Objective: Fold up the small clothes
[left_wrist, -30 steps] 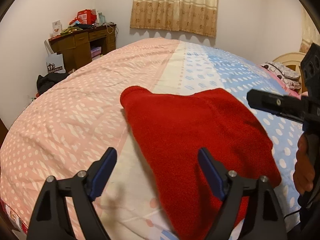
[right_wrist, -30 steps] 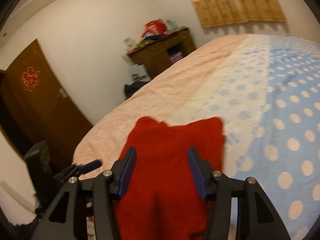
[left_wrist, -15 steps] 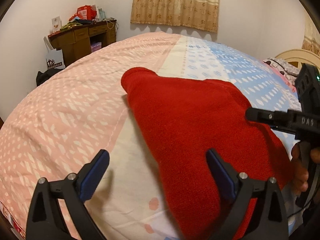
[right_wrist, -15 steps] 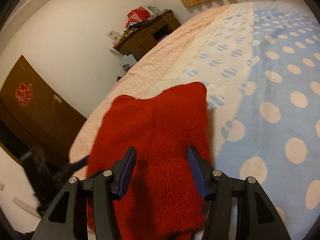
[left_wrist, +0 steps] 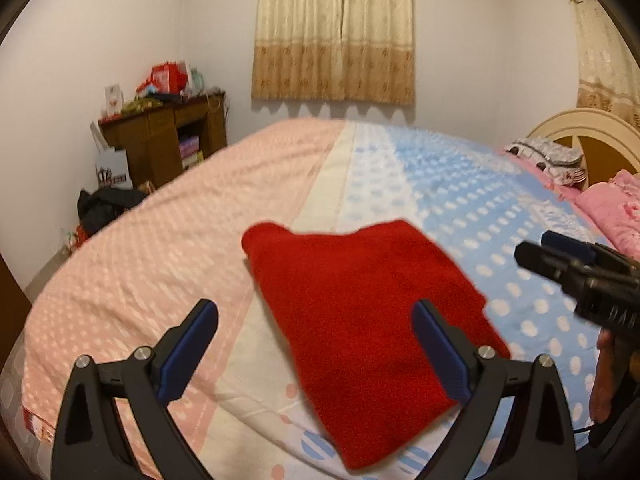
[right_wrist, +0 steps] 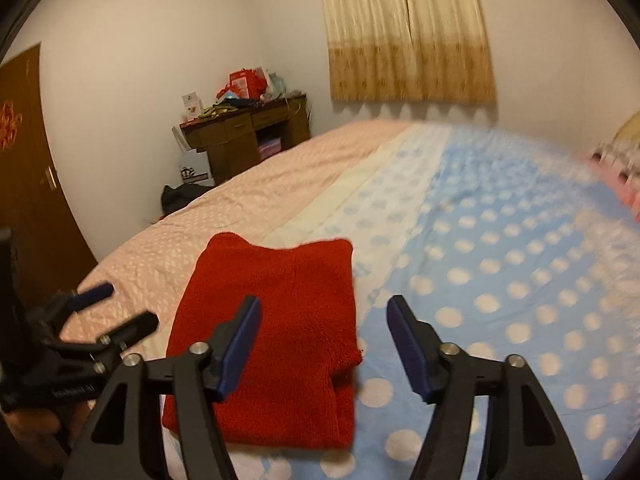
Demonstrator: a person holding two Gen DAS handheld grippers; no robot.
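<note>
Two spread-jawed grippers, left (left_wrist: 316, 348) wide, right (right_wrist: 324, 344) opening, over folded fuzzy red garment (left_wrist: 360, 320).

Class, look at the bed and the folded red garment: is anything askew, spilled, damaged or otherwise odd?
Nothing is spilled or damaged. The red fleecy folded garment lies flat on the dotted pink and blue bedspread, though its far edge is uneven, with one corner bulging. The cluttered brown wooden desk is untidy.

The folded garment (left_wrist: 360, 320) lies on the bed (left_wrist: 200, 240) near its front edge; the desk (left_wrist: 160, 140) stands beyond the bed's far left corner; the curtain (left_wrist: 334, 32) hangs behind the bed; pillows (left_wrist: 552, 160) lie at the bed's right end.
</note>
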